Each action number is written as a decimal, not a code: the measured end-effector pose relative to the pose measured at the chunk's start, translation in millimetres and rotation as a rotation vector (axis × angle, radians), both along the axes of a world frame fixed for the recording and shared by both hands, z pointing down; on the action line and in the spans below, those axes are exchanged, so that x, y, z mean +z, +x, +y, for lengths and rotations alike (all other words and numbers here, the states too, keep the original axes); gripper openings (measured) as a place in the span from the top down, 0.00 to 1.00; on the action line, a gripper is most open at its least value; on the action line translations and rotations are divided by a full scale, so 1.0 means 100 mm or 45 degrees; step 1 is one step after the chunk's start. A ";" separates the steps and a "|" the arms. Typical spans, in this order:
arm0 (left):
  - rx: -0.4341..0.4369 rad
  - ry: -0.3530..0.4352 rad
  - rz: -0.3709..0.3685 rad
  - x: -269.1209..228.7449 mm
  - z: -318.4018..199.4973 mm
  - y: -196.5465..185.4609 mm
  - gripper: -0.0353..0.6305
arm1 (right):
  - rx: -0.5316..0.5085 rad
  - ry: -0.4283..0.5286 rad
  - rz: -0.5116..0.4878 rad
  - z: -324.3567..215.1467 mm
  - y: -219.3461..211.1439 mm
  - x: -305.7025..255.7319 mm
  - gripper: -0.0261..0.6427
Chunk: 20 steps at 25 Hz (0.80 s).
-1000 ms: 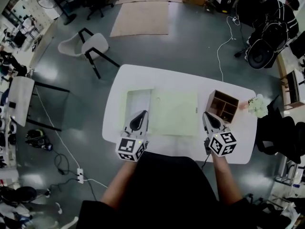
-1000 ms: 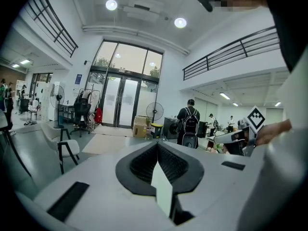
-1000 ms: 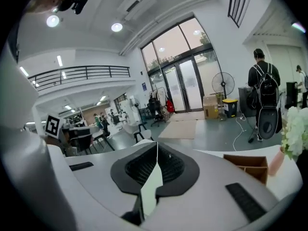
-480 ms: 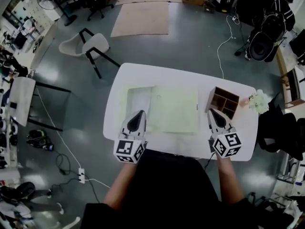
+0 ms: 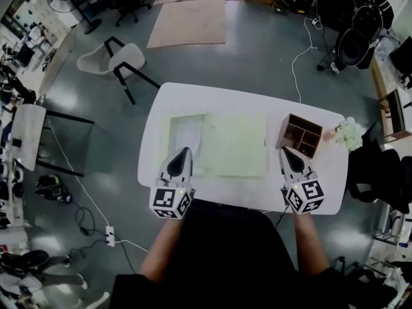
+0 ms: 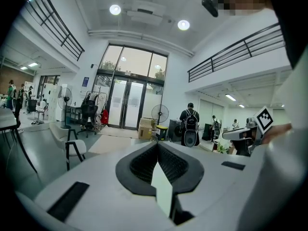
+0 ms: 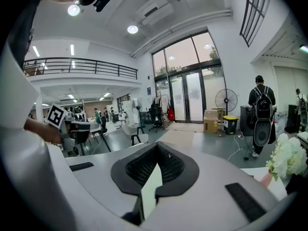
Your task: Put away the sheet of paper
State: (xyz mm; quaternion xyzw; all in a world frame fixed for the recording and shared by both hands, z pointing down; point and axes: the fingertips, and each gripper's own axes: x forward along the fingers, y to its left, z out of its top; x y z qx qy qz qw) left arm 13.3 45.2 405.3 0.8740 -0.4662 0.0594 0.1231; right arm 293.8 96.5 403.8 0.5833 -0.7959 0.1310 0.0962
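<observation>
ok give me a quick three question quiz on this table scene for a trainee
1. True or false: in the head view, the brown wooden compartment box stands left of the pale green flat folder.
2. Which is nearer the white flower bunch? A: left gripper. B: right gripper.
3. Fill in: both grippers' jaws are ____, with nothing held.

Key: 1 false; 2 B; 3 shut.

Head view overhead, steeply down on table (image 5: pixel 238 98); gripper views low, near-level, both showing probably same fan (image 6: pixel 160 113).
</observation>
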 end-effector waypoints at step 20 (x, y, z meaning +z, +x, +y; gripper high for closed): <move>0.057 -0.027 -0.011 0.15 -0.13 0.26 0.94 | 0.020 -0.081 0.062 0.01 0.13 0.45 0.96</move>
